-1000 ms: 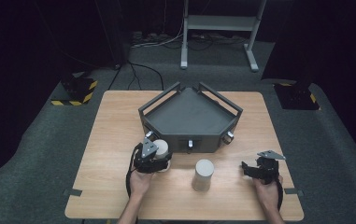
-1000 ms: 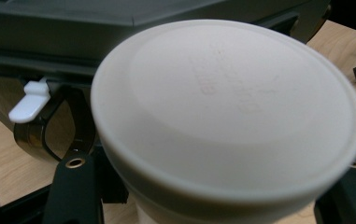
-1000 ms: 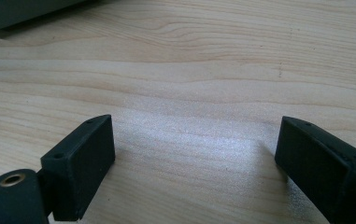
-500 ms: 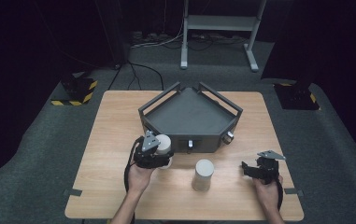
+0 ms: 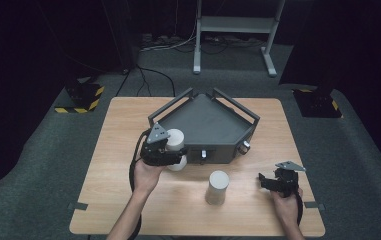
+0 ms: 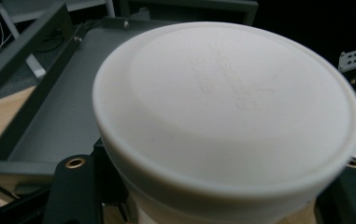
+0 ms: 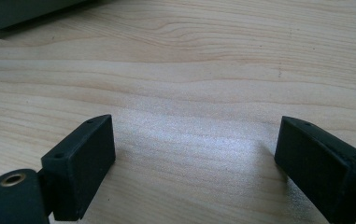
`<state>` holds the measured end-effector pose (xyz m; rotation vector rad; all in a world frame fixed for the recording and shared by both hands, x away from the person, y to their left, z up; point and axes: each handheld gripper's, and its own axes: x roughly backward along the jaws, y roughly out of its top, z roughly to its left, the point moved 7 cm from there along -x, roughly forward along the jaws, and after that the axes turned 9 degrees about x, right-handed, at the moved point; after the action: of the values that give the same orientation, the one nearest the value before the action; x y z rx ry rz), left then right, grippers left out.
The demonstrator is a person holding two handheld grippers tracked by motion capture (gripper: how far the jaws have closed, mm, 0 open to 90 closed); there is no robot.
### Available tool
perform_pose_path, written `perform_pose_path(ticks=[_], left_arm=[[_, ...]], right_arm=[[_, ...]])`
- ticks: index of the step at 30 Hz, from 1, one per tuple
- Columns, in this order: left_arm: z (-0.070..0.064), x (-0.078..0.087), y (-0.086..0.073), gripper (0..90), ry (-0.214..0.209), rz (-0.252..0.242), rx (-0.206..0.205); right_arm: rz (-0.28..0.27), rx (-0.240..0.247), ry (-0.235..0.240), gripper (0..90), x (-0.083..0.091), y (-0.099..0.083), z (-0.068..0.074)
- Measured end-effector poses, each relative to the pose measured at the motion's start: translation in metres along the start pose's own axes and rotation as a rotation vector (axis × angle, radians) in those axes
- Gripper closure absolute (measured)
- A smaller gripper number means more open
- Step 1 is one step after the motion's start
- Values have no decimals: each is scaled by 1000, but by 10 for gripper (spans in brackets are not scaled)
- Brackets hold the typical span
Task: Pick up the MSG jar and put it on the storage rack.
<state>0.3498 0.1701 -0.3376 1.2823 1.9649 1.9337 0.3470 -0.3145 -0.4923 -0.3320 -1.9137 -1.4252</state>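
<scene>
White plastic cup, a plain cylinder held base-first, sits between the fingers of the left gripper at centre-left of the high view, just at the front-left corner of the dark grey five-sided metal tray. In the left gripper view the cup's round underside looms large in the middle, with the tray's floor and rail running off to the upper left. The fingers are clamped on the cup's sides, and it seems lifted off the wooden surface and tipped toward the tray.

As a judgement, the work looks about half under way: one cup is picked up and brought to the tray's edge but not yet set inside, and the tray's floor looks bare. A second white plastic cup stands upside down on the surface in the lower middle of the frame, in front of the tray, untouched.

The right gripper rests low at the lower right, well apart from that cup; in the right gripper view its fingers stand wide with only wood grain between them.

In the way: the tray's raised front wall and angled corner rail, which the held cup must clear. Beyond the surface, a metal stand and floor cables lie at the top of the frame.
</scene>
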Motion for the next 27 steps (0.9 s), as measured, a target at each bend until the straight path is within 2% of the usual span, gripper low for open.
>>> perform_pose_path(ticks=[7,14,17,22,27], left_arm=[[4,-2,26,349,13,-16,6],[5,-15,46,349,46,-22,13],[5,-22,51,349,67,-23,13],[7,-32,55,348,81,-28,32],[8,-44,57,348,116,-37,58]], right_arm=[[-1,-1,1,118,0,0,0],[0,-1,0,118,0,0,0],[0,-1,1,118,0,0,0],[-1,-1,1,118,0,0,0],[-1,-1,1,118,0,0,0]])
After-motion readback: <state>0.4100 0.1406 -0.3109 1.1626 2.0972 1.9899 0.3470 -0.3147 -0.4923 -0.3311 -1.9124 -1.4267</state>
